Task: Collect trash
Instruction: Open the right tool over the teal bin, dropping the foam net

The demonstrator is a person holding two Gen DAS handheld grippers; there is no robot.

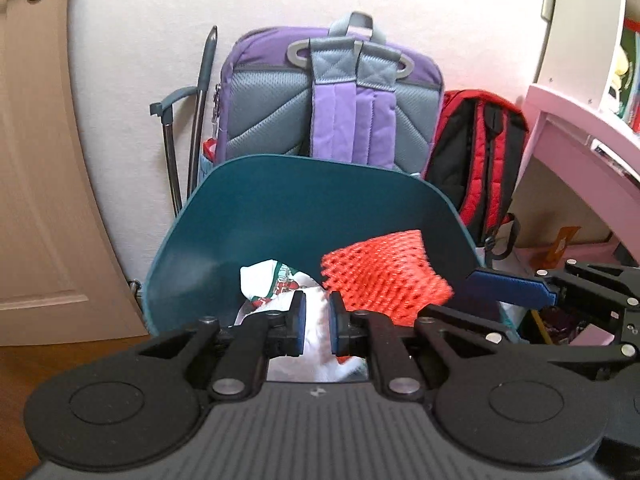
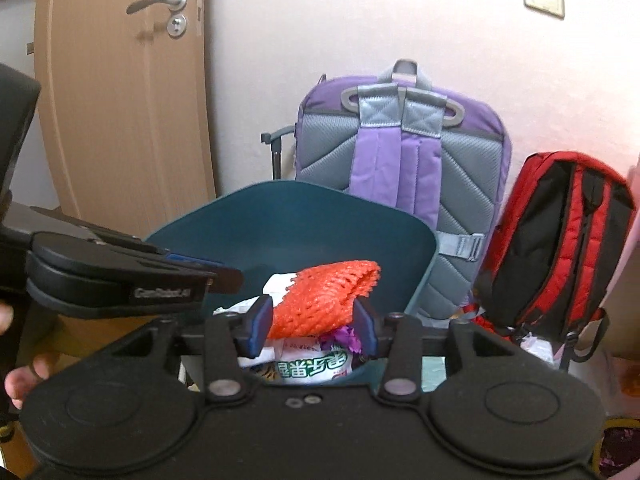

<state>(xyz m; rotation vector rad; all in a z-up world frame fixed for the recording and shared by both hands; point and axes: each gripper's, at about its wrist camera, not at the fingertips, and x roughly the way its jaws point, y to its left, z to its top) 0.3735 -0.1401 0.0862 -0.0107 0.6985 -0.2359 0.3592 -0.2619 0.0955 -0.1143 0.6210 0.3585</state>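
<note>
The orange foam net point(image 2: 324, 300) lies in the teal bin point(image 2: 288, 224), on top of wrappers point(image 2: 312, 368). The right gripper point(image 2: 314, 330) hangs over the bin, jaws wide, the net between its 2 fingers; whether they touch it, I cannot tell. The left gripper point(image 1: 318, 322), jaws narrowly apart and holding nothing, hovers over white paper point(image 1: 316, 340) in the bin, just left of the net point(image 1: 380, 280).

Teal bin point(image 1: 280, 216) open at top, mouth reachable from the near side. Inside, orange foam net point(image 1: 380, 280) and white wrappers point(image 1: 264, 280) piled high, little room left. Far side blocked by purple backpack point(image 1: 332, 100) against wall; red backpack point(image 1: 476, 160) crowding far right. Door point(image 1: 40, 160) at left, pink desk point(image 1: 580, 140) at right. Right tongs point(image 1: 516, 286) over bin's right rim.
</note>
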